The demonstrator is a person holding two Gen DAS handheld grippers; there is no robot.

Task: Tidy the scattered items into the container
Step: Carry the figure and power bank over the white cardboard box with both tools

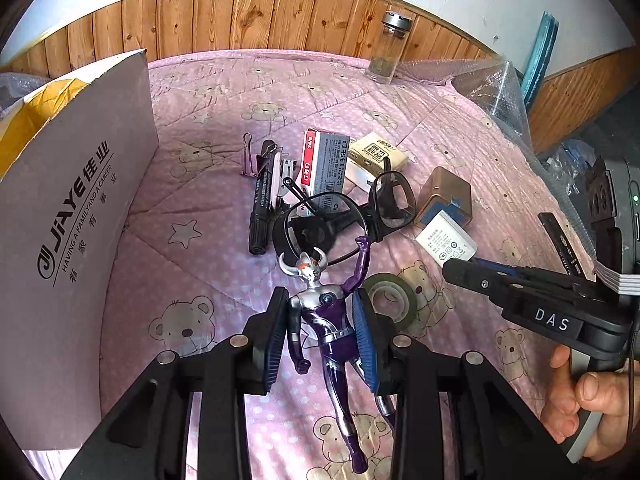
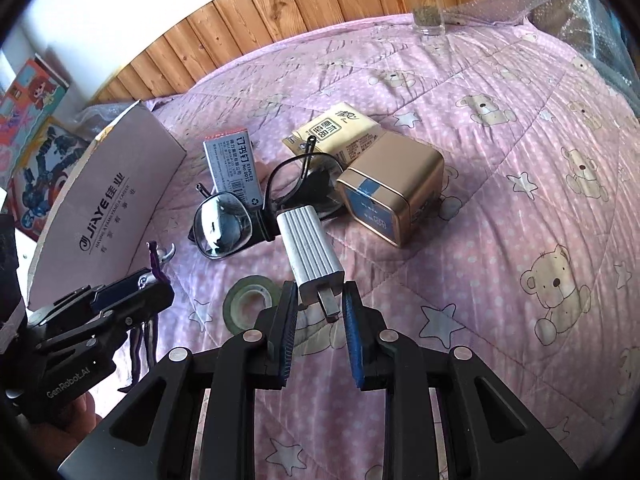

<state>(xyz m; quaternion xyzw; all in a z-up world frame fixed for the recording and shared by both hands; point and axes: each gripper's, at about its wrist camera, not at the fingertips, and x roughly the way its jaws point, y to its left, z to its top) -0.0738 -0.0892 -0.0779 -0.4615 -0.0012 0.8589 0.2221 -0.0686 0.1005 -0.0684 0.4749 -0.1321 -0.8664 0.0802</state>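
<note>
The left gripper (image 1: pixel 322 332) is sitting low over the pink bear-print bedspread (image 1: pixel 224 96), its fingers (image 1: pixel 276 340) flanking the torso of a purple and silver action figure (image 1: pixel 326 320); the blue pads are lying against the figure's sides, though whether they are clamping it cannot be told. The figure is lying on its back, head toward 12 o'clock, one arm raised toward 1 o'clock. At 9 o'clock the grey cardboard box (image 1: pixel 76 216) is standing with its flap up.

The right gripper (image 2: pixel 320 312) is pointing at a white USB charger (image 2: pixel 310 248), whose metal prongs are reaching in between the parted, released fingers (image 2: pixel 356 344); the pads are not touching the charger body.

Beyond the figure, at 12 o'clock, a pair of black glasses (image 1: pixel 340 208) is resting over a staple box (image 1: pixel 324 164), with a black marker (image 1: pixel 264 200) and a binder clip (image 1: pixel 250 156) at 11 o'clock. A tissue pack (image 1: pixel 376 156) and a gold tin (image 1: pixel 444 196) are lying at 1 o'clock. A roll of clear tape (image 1: pixel 390 296) is lying just beside the left gripper at 3 o'clock. A glass jar (image 1: pixel 388 50) is standing far back by the wooden headboard (image 1: pixel 256 16).
</note>
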